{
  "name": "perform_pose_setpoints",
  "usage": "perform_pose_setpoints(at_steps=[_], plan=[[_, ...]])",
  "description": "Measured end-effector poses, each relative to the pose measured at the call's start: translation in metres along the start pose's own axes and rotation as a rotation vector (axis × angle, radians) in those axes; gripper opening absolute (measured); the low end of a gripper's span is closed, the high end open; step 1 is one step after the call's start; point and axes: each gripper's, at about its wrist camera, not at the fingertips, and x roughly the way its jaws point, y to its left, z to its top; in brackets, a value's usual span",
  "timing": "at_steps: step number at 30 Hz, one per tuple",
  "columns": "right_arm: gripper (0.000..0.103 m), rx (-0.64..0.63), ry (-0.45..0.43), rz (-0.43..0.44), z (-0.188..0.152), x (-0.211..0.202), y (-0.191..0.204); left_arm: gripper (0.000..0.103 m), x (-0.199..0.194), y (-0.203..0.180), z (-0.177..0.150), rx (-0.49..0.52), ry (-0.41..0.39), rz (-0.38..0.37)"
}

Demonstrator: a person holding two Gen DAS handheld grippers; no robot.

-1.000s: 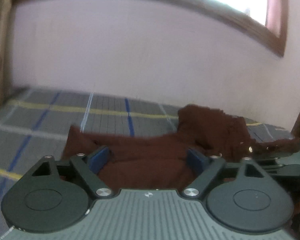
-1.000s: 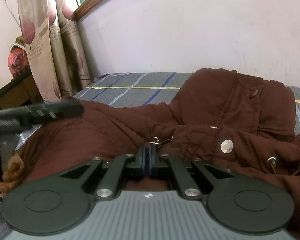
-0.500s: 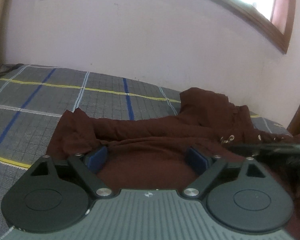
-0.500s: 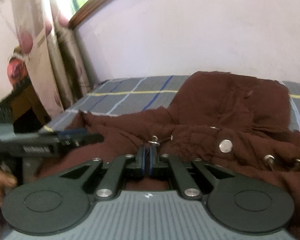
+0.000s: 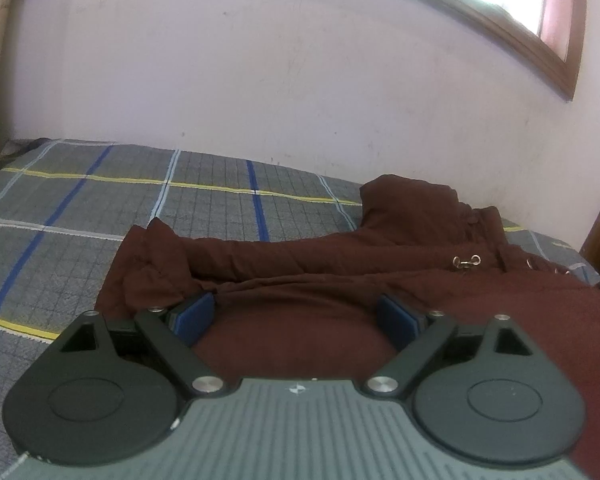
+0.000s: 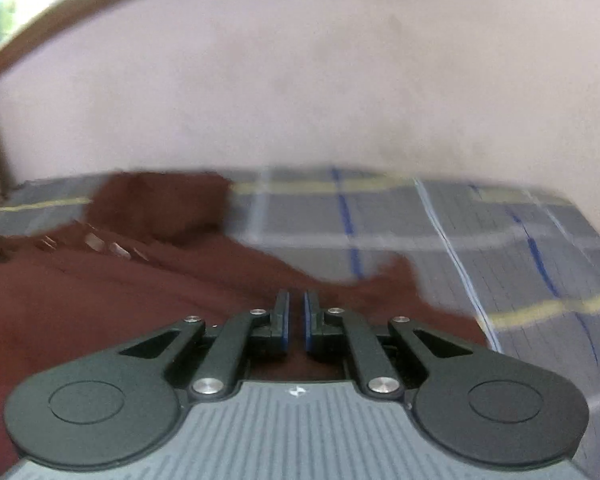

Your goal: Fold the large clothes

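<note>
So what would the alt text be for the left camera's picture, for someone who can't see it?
A dark brown jacket lies spread on a bed with a grey checked sheet, one sleeve stretched out to the left. The left tongs stand wide open just above the cloth, gripping nothing, with a pale wall and a wooden window frame behind.

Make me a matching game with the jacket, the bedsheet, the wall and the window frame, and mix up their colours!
Things:
1. jacket
2. bedsheet
3. wall
4. window frame

Colours:
A. grey with blue and yellow lines
B. pale pinkish white
C. brown wood
D. dark reddish brown

Pairs: 1-D, 2-A, 3-B, 4-C
</note>
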Motion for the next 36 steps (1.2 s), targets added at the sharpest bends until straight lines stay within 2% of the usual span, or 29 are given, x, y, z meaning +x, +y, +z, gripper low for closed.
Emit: perform_pose_setpoints(at_steps=[3,8,11,17,29,36], plan=[[0.003,0.048,0.014,0.026,-0.019,0.015,-0.013,0.09,0.0,-0.001,0.0,0.009,0.001,0.001],[0.002,0.105,0.012,0.06,-0.022,0.036,-0.019,0.09,0.0,-0.002,0.0,0.008,-0.001,0.004],[0.001,0.089,0.005,0.063,-0.023,0.038,-0.019,0.09,0.0,-0.001,0.0,0.006,-0.002,0.003],[0.001,0.142,-0.001,0.105,-0.027,0.035,-0.026,0.09,-0.001,-0.002,0.0,0.015,-0.003,0.009],[0.001,0.122,-0.019,0.086,-0.027,0.035,-0.026,0.09,-0.002,0.0,-0.001,0.012,-0.01,0.005],[0.001,0.032,-0.035,0.006,-0.027,0.032,-0.008,0.09,-0.003,-0.002,-0.001,0.019,-0.014,0.016]])
